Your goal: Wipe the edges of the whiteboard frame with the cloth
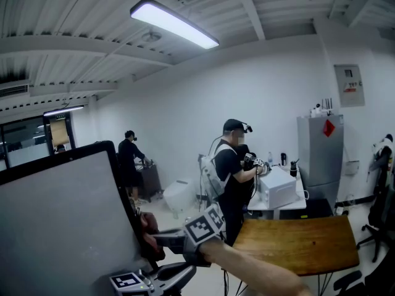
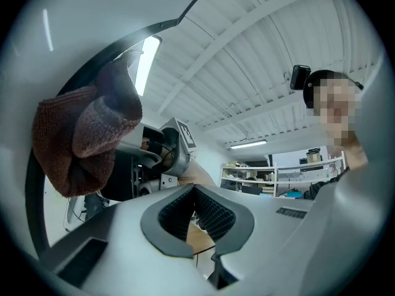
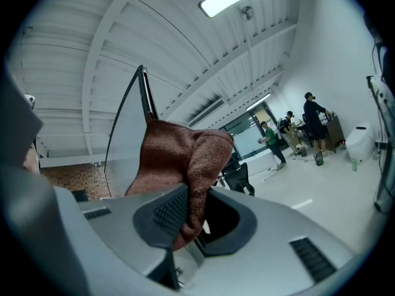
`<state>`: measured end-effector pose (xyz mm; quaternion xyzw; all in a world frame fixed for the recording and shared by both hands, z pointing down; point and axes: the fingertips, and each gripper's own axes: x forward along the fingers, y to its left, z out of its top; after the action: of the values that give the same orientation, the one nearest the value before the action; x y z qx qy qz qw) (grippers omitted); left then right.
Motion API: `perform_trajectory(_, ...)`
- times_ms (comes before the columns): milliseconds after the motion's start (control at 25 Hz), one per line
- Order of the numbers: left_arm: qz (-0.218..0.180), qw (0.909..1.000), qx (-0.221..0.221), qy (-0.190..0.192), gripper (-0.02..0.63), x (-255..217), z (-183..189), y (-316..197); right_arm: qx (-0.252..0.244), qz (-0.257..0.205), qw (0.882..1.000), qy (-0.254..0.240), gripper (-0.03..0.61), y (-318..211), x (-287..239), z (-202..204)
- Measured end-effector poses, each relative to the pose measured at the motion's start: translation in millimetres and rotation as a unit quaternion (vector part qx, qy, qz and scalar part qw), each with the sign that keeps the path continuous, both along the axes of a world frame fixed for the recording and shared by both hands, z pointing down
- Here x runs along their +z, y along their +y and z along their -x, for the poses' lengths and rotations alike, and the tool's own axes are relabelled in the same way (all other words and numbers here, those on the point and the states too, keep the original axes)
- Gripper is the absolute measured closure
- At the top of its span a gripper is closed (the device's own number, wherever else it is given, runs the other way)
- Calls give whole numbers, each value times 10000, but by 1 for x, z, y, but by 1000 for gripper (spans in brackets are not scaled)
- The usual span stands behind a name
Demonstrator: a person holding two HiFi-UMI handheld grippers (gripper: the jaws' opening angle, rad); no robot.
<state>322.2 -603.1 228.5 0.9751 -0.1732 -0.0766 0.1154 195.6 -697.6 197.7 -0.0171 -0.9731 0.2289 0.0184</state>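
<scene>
Cloth (image 3: 179,159) sat pinched in our right gripper (image 3: 188,217), up against the right edge of the whiteboard frame (image 1: 125,193) — mid-wipe, we judged — while our left gripper (image 2: 194,209) hung below, jaws pressed together on nothing, and next we'd need a steady slide along that edge.

A: Head view?
B: Faces forward toward far wall (image 1: 185,103); whiteboard (image 1: 55,221) close, lower left.
A: Gripper views?
B: Both tilt up at ceiling (image 2: 247,54), very near cloth (image 3: 179,165). All three share cloth and whiteboard edge.
</scene>
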Motion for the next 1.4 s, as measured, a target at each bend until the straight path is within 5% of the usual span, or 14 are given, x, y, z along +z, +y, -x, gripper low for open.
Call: perform_trajectory(1400, 428, 9991, 50, -56, 624, 49, 10, -5, 245, 822, 9962, 125, 508, 0, 121, 1)
